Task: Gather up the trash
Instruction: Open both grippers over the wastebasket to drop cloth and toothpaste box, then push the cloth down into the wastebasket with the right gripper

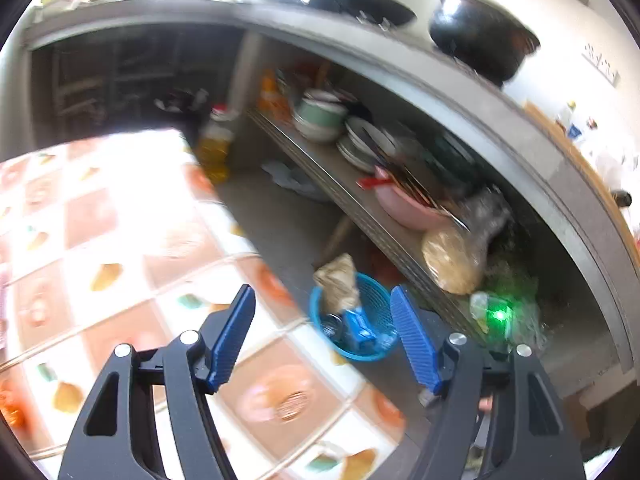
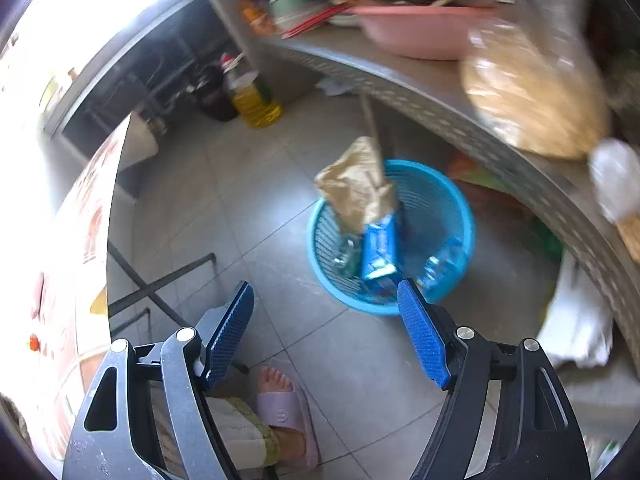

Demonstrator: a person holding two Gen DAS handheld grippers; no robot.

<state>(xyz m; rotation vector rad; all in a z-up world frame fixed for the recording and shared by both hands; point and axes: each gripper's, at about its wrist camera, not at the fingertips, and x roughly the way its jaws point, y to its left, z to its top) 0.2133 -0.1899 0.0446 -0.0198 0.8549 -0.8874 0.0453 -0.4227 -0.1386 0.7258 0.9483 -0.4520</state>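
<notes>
A blue plastic trash basket stands on the grey tile floor under a metal shelf. It holds a crumpled brown paper bag, a blue carton and clear plastic bottles. It also shows in the left wrist view beyond the table edge. My right gripper is open and empty, above the floor just short of the basket. My left gripper is open and empty, over the tablecloth's edge with the basket between its fingers in view.
A table with a patterned tablecloth is at the left. The metal shelf carries a pink basin, bowls, plates and a bag of food. An oil bottle stands on the floor. A foot in a slipper is below.
</notes>
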